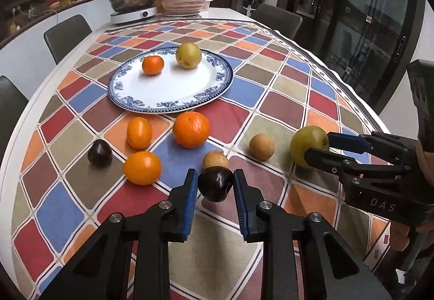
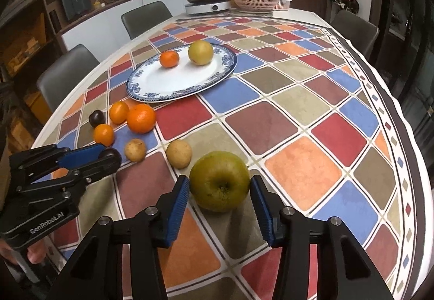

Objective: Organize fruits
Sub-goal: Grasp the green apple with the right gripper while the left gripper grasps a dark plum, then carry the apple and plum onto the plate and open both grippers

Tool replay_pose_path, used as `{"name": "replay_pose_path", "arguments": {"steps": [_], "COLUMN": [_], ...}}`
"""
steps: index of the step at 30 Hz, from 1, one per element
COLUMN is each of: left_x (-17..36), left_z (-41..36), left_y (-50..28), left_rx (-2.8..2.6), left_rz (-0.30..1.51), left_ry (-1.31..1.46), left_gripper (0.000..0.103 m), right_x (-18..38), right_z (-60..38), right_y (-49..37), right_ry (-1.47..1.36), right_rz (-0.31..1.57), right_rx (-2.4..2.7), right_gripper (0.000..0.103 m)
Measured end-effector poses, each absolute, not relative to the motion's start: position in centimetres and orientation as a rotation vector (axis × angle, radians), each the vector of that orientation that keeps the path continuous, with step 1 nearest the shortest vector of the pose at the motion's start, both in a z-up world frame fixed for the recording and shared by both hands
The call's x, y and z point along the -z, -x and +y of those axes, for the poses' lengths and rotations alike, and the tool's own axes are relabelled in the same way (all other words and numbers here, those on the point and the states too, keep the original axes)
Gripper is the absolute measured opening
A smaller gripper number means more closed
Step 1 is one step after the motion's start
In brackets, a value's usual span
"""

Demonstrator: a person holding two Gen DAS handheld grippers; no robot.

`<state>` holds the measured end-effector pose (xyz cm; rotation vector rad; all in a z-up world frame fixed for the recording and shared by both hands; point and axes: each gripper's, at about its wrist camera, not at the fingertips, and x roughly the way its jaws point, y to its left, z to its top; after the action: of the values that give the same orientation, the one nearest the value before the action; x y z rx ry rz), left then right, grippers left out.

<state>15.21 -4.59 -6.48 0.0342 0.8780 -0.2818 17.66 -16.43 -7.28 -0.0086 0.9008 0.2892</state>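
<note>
A blue-rimmed white plate [image 1: 141, 106] [image 2: 141, 95] holds a small orange [image 1: 153, 64] and a yellow-green pear [image 1: 188, 54]. My left gripper [image 1: 215, 186] is open around a dark plum [image 1: 215, 184] on the table; narrow gaps show on both sides. My right gripper [image 2: 219, 188] is open around a green apple [image 2: 219, 184], also seen in the left wrist view [image 1: 308, 141]. Loose on the cloth: three oranges [image 1: 191, 129] [image 1: 139, 132] [image 1: 142, 167], a second dark plum [image 1: 99, 152] and two tan fruits [image 1: 261, 146] [image 1: 214, 159].
A checkered cloth [image 1: 284, 107] covers the table. At the far end stand an electric hotpot [image 1: 134, 8] and a pink basket [image 1: 184, 5]. Grey chairs [image 1: 67, 37] line the left side and the far right [image 1: 276, 16].
</note>
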Motion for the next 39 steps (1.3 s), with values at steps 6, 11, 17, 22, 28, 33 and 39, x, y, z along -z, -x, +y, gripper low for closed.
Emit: {"name": "replay_pose_path", "arguments": {"steps": [6, 11, 17, 22, 28, 33, 39], "left_x": [6.3, 6.3, 6.4, 6.4, 6.3, 5.5, 3.5], "left_z": [-4.6, -4.7, -4.6, -4.5, -4.2, -4.1, -3.5], "left_y": [-15.0, -15.0, -14.9, -15.0, -15.4, -15.4, -15.1], "left_rx": [0.283, 0.289, 0.283, 0.277, 0.281, 0.293, 0.302], "left_rz": [0.871, 0.878, 0.879, 0.881, 0.874, 0.854, 0.804], "left_ry": [-0.039, -0.040, -0.036, -0.035, -0.043, -0.040, -0.039], "left_gripper": [0.027, 0.027, 0.027, 0.027, 0.027, 0.027, 0.027], "right_x": [7.0, 7.0, 7.9, 8.5, 8.4, 7.4, 4.6], "right_z": [-16.4, -16.5, -16.4, -16.2, -16.2, -16.2, -15.3], "right_y": [-17.6, -17.7, -19.4, -20.5, -20.4, -19.9, -19.1], "right_ry": [0.008, 0.008, -0.015, -0.005, -0.007, -0.018, -0.014], "right_rz": [0.895, 0.894, 0.937, 0.946, 0.939, 0.916, 0.850], "right_rx": [-0.291, -0.295, -0.327, -0.317, -0.307, -0.309, -0.341], "right_gripper": [0.047, 0.048, 0.050, 0.050, 0.050, 0.049, 0.050]}}
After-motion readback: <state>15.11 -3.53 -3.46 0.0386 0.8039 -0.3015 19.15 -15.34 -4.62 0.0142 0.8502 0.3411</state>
